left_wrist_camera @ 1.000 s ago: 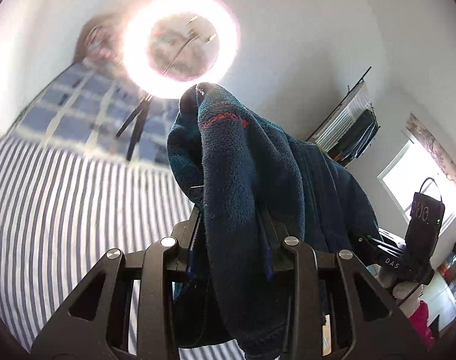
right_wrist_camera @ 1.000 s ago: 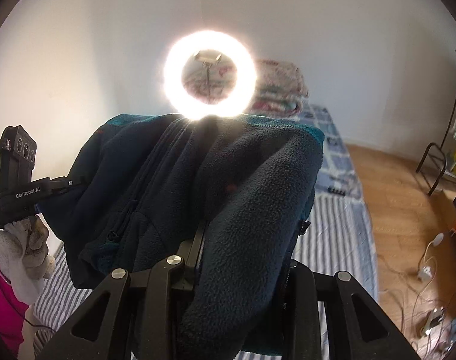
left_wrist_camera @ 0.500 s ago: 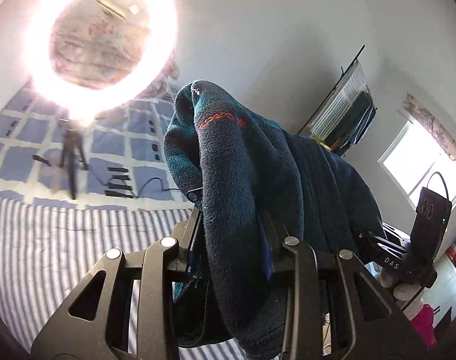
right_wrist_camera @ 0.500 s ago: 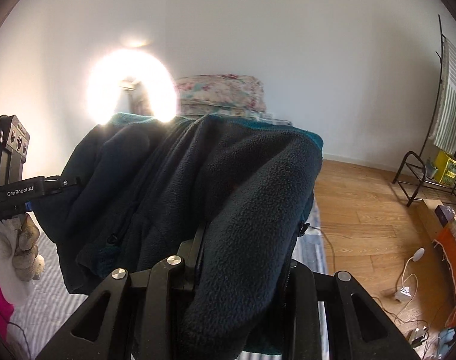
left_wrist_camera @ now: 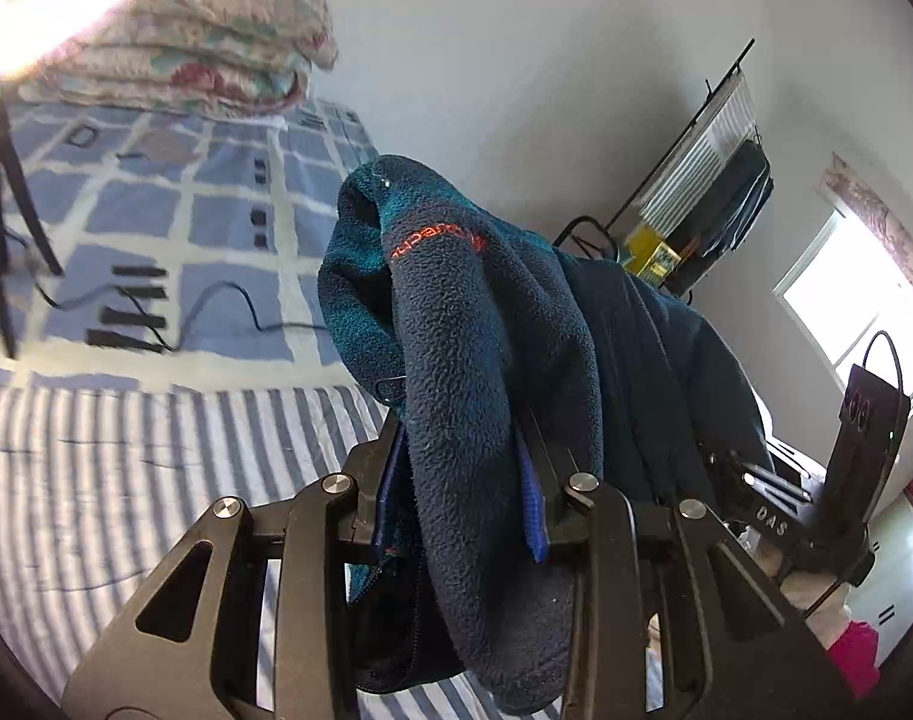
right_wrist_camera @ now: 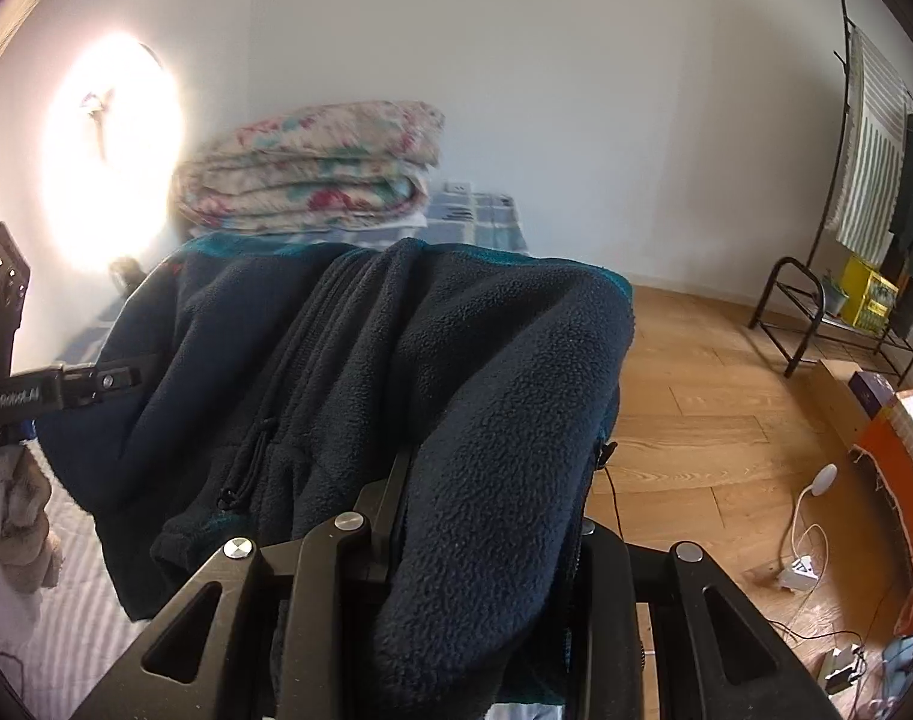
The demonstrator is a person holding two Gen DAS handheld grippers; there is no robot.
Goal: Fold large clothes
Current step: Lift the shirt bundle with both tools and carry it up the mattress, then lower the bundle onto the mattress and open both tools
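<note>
Each hand-held gripper is matte black: the left hand-held gripper [left_wrist_camera: 462, 468] and right hand-held gripper [right_wrist_camera: 486, 516] show angular cut-out arms with round silver screws. White lettering marks their black housings. A whitish glove [right_wrist_camera: 12, 516] covers one hand, beside a pink sleeve [left_wrist_camera: 858, 654].

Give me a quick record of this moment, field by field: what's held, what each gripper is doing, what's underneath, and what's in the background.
held item: dark blue fleece jacket, teal trim, orange logo
left gripper: jaws clamped on a fold of the fleece
right gripper: jaws clamped on another bunch of it
jacket state: bunched, stretched between both grippers
underneath: striped bed sheet
background: folded floral quilt, clothes rack, wooden floor
</note>
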